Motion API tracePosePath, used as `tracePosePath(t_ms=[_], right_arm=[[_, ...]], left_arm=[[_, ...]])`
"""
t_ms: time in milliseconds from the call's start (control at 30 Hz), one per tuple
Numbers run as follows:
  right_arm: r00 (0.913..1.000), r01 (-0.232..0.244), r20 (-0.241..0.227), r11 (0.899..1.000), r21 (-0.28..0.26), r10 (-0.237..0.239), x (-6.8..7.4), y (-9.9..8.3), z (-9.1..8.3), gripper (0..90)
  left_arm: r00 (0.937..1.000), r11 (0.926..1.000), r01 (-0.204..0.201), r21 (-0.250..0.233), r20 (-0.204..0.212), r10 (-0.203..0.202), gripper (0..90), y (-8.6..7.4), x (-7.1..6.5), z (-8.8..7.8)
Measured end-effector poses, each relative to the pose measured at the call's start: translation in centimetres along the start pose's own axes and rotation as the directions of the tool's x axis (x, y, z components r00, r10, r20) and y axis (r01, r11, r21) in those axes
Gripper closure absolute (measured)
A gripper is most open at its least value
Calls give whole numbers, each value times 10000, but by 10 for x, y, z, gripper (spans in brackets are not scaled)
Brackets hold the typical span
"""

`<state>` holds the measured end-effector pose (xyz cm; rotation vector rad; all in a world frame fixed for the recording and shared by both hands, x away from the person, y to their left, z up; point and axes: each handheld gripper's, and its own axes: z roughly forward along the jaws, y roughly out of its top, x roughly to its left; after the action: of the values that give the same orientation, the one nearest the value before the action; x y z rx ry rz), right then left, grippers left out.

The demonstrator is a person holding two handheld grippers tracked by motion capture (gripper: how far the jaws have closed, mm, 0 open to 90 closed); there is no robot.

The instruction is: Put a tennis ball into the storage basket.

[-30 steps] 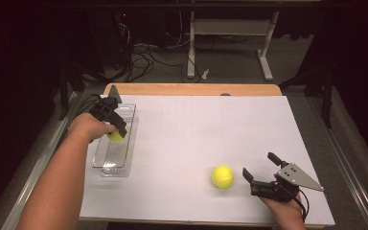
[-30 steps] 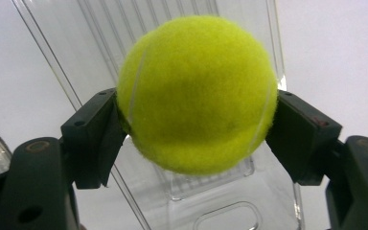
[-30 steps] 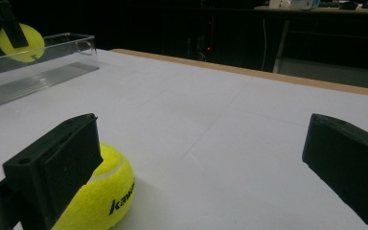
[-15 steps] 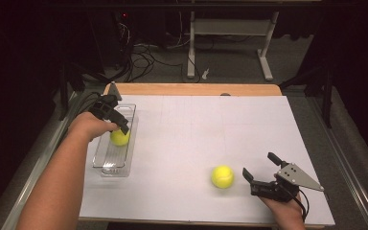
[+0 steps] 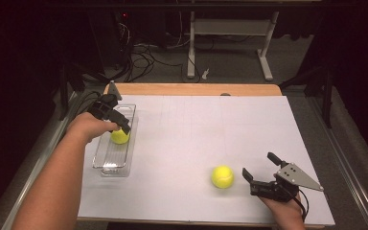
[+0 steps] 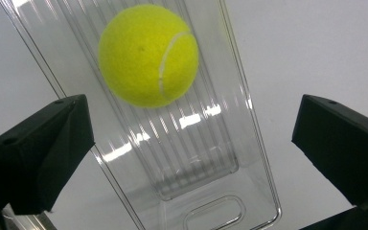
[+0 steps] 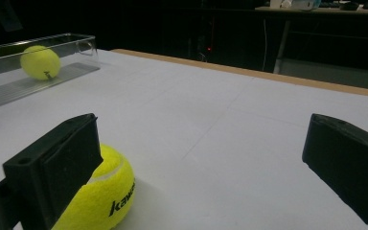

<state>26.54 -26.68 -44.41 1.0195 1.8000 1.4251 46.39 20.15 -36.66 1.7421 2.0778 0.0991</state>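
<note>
High view: left hand-held gripper (image 5: 117, 117), jaws just opened with nothing between them, has released a tennis ball (image 5: 120, 136) into the clear tray (image 5: 106, 165) near the counter's left edge; the open right hand-held gripper (image 5: 258, 172) must next grasp the second ball (image 5: 222, 177) near the front edge.

1. Lab or test room: white sheet with a faint grid covers the wood-edged bench (image 5: 191, 139).
2. Dark surround, loose cables (image 5: 146, 57) on grey floor.
3. Metal desk frame (image 5: 230, 43) behind the bench.
</note>
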Motion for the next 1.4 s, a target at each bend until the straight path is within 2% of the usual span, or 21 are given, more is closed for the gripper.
tracePosePath(t_ms=[133,233,300,367,433,467,567,667,833,1000,1067,1167,1233,1400], right_arm=[[10000,16,-31,10000,-17,-16,0,0,0,4],[10000,45,-47,10000,-8,-46,0,0,1,4],[10000,30,-45,10000,-22,-30,0,0,0,4],[10000,36,-43,10000,-28,-36,1,0,0,4],[10000,46,-43,10000,-31,-46,1,0,0,4],[10000,54,-46,10000,-27,-54,1,0,0,4],[10000,81,-57,10000,-14,-81,1,1,0,4],[9999,103,-64,9999,-15,-103,1,1,1,4],[9999,145,-82,9999,-14,-145,3,1,1,4],[9998,182,-90,9998,33,-182,3,1,2,4],[9998,190,-90,9998,29,-190,3,1,2,4],[9997,209,-96,9998,46,-208,4,1,2,3],[9998,202,-82,9998,41,-202,4,1,2,4],[9999,163,-26,9999,13,-163,4,1,2,4]], left_arm=[[10000,9999,-36,112,-86,37,17,-4,-1,4],[10000,9997,-11,227,-3,11,17,-7,-2,6],[9998,9993,-198,328,-96,201,13,-9,-3,8],[9999,9996,-71,261,-154,75,8,-11,-5,7],[9999,9997,-80,225,-104,82,13,-11,-5,7],[9997,9994,-223,254,-110,225,14,-14,-6,6],[9998,9997,-183,189,3,183,14,-17,-8,6],[9995,9995,-220,248,232,214,13,-22,-13,6],[9992,9991,-366,206,176,363,9,-30,-21,3],[9981,9987,-474,200,404,465,8,-39,-33,-4],[9971,9981,-587,197,506,577,8,-44,-39,-6],[9929,9949,-995,194,683,979,8,-52,-50,-11],[9917,9946,-1025,133,792,1012,8,-54,-53,-13],[9838,9905,-1373,-9,1158,1365,7,-64,-69,-22]])
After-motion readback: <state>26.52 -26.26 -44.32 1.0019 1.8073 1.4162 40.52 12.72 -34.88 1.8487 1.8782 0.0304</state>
